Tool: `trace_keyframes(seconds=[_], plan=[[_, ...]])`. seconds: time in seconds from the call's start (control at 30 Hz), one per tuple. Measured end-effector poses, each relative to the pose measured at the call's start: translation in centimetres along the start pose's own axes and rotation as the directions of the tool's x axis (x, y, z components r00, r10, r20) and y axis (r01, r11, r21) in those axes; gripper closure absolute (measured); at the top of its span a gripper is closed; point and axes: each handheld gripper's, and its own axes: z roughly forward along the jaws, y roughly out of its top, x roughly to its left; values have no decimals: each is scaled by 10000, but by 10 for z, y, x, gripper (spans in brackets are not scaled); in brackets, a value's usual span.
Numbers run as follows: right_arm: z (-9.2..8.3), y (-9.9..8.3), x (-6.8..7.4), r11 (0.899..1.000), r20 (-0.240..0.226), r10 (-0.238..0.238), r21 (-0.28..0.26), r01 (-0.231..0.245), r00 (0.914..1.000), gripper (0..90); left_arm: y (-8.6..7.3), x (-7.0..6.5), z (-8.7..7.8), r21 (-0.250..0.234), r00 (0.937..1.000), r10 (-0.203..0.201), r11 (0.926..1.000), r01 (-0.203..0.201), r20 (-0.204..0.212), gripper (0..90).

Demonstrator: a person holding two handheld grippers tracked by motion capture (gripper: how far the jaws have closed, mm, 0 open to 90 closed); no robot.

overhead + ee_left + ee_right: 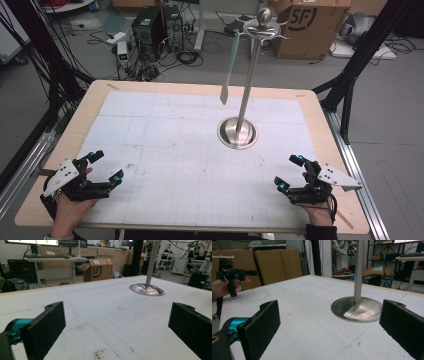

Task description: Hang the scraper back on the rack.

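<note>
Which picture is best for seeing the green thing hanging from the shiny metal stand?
The high view: there the green strip hangs whole from an arm at the top of the stand. The left gripper view gives the stand's pole and round base, the right gripper view likewise, both cut off below the strip.

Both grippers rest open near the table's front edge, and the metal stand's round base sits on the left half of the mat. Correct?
Not quite: the high view shows the stand's round base on the mat's right half, nearer the right gripper. The left gripper and right one are open.
</note>
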Motion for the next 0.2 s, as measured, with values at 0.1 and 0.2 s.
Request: trace_keyframes(seconds=[0.1, 0.2], plan=[[3, 0, 0, 10000, 65, -59, 41, 59, 10000, 24, -1, 0, 0, 93, 10000, 15, 10000, -14, -12, 17], [6, 0, 2, 9998, 6, -28, 190, 27, 10000, 25, -1, -1, 0, 141, 10000, -14, 9999, 13, 20, 17]])
